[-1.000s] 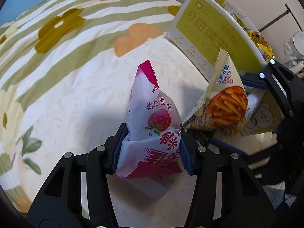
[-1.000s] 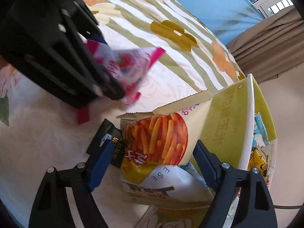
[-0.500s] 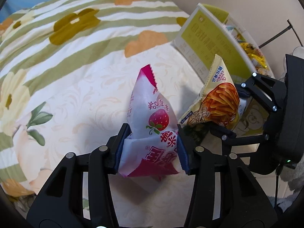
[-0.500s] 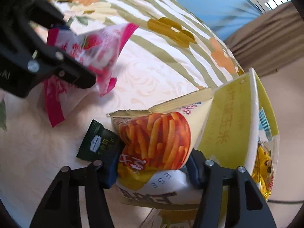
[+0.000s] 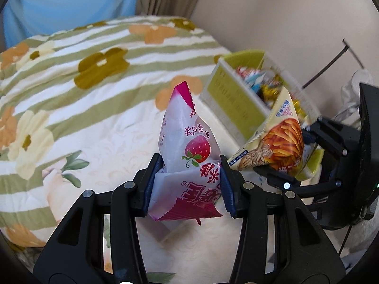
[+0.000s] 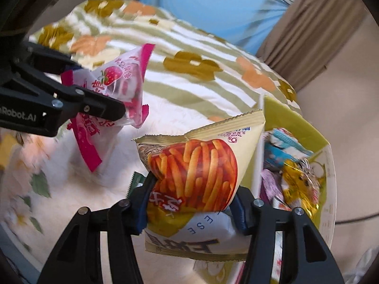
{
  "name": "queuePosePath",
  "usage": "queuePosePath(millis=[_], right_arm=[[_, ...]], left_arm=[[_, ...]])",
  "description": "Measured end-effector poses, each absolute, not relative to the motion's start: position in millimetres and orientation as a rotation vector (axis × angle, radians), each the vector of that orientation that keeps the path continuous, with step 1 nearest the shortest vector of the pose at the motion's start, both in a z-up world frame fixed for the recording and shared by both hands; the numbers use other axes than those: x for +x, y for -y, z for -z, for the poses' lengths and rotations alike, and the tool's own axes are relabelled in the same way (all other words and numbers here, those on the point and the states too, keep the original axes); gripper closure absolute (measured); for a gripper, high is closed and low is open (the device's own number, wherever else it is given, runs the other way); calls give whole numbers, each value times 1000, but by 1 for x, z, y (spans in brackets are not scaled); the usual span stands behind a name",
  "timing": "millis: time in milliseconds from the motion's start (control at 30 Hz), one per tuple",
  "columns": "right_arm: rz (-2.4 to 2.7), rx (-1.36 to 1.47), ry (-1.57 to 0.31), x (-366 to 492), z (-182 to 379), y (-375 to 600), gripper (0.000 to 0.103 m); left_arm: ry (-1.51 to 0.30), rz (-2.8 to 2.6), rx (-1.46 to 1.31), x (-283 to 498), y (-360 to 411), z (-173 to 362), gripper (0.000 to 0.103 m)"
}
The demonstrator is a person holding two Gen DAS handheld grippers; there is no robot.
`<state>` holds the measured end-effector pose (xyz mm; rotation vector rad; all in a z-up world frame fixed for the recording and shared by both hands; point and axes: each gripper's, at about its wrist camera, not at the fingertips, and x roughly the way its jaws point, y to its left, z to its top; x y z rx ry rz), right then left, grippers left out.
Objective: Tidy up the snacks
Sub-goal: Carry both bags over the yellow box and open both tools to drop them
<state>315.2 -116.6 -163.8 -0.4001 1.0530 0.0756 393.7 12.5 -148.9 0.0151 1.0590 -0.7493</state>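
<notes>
My left gripper [image 5: 188, 165] is shut on a white and pink strawberry snack packet [image 5: 189, 142], held up above the bed. The same packet [image 6: 118, 75] shows at the upper left of the right wrist view, in the left gripper [image 6: 99, 87]. My right gripper [image 6: 191, 189] is shut on a yellow bag of fries-shaped snacks [image 6: 196, 165], lifted beside the yellow-green cardboard box [image 6: 296, 123]. In the left wrist view that bag [image 5: 279, 139] hangs in the right gripper [image 5: 284, 156] in front of the box [image 5: 232, 94].
The box holds several snack packets [image 6: 296, 177]. A small dark green packet [image 6: 136, 182] lies on the bed under the right gripper. The flowered, striped quilt [image 5: 94, 94] covers the bed. A beige wall and a curtain [image 6: 308, 23] stand behind.
Both grippers have risen off the bed with their packets. The right jaws closed onto the fries bag. The inside of the box has come into view.
</notes>
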Motion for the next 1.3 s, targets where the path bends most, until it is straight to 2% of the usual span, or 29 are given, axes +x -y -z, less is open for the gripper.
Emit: queuePosePath(millis=[267,467,833,867,933,967,1000,1300], right_arm=[[2,-219,-946,293,92,156,51],[32,-153,-877,283,58,216,51],[-40,-119,-836,271,46,322,51],[-46,-118,-836,271,46,330,51],[-64,-114,-839,274,49,344,51],[-77,-114,-839,276,51,351,51],[-86,-116,-840,276,52,356,51],[-193,-50,-849,298,72,389,51]], left_arm=[[-983,753,-47,383,7,96,61],[-937,747,-99,367,57,69,61],[-1006,703,-139,359,186,89,60],[-1022,672,-142,359,197,95,58],[-1039,621,-142,358,205,104,44],[-1049,587,-137,356,209,109,24],[-1042,540,-136,353,211,113,12],[-1018,384,-157,328,193,121,12]])
